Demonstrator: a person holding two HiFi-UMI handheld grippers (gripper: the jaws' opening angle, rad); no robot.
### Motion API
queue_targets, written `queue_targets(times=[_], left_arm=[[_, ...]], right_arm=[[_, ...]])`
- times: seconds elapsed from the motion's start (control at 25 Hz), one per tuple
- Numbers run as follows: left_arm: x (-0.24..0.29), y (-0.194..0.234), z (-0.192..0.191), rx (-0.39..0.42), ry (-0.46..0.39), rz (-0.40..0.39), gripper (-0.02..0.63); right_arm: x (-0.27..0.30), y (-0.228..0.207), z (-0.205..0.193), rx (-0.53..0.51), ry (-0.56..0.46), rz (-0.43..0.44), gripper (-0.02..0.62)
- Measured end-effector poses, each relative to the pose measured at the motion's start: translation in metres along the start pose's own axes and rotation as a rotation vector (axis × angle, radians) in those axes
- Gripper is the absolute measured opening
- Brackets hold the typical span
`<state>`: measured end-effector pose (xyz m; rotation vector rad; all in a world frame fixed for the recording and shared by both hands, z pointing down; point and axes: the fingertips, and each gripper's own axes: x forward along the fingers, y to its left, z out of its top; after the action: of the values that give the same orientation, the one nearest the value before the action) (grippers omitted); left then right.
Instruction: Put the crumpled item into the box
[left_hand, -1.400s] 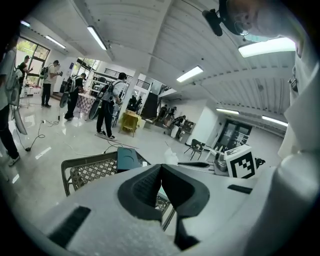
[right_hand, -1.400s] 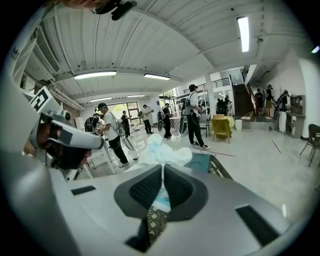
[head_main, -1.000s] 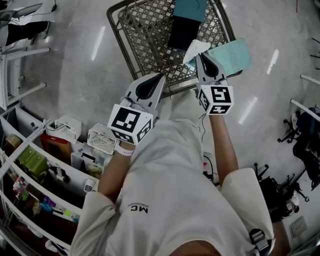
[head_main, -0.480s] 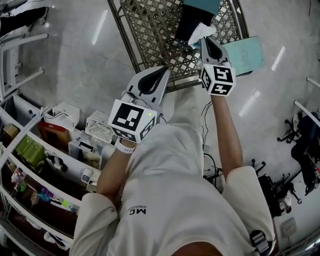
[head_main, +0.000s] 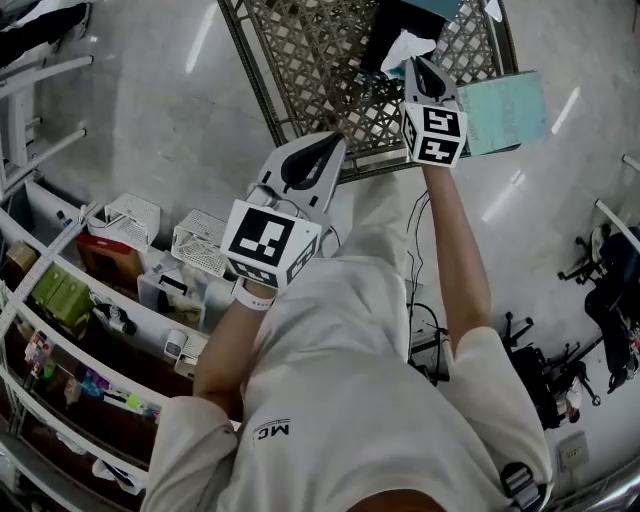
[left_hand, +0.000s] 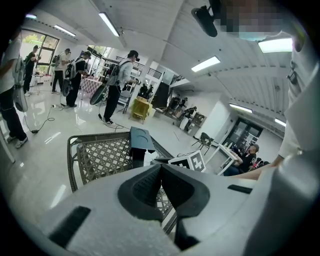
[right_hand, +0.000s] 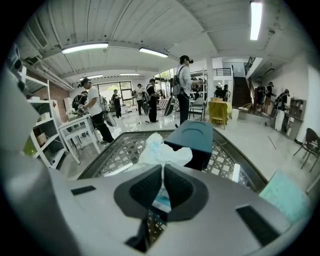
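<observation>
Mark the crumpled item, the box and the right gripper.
crumpled item (right_hand: 159, 151), right gripper view, its white bunched top.
box (right_hand: 192, 134), right gripper view, its teal top face.
right gripper (right_hand: 162, 169), right gripper view, between its fingertips.

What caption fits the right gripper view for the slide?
Right gripper shut on crumpled white item over mesh table, teal-topped box just beyond.

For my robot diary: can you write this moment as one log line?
right gripper: shut on crumpled item | left gripper: shut, empty | box: ahead, item not inside
</observation>
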<state>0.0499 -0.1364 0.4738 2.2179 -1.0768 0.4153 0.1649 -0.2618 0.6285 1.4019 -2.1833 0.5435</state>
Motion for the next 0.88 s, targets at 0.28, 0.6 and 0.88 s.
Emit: queue_targets(times=[0.28,0.6,0.88], left_arm=[[0.013,0.012,-0.012,-0.006,0.024,-0.003,0.025],[0.016,0.015,-0.012,0.001,0.038,-0.020,0.025],[0.011,0.006,-0.005,0.015,0.029,-0.042,0.025]], right_arm=[[0.029,-0.006,-0.027,0.015,0.053,-0.028,0.031],[0.036,-0.004,-0.035,0.057,0.077,-0.024,0.043],[0.019,-0.007,-0.027,0.087,0.059,-0.041,0.043]])
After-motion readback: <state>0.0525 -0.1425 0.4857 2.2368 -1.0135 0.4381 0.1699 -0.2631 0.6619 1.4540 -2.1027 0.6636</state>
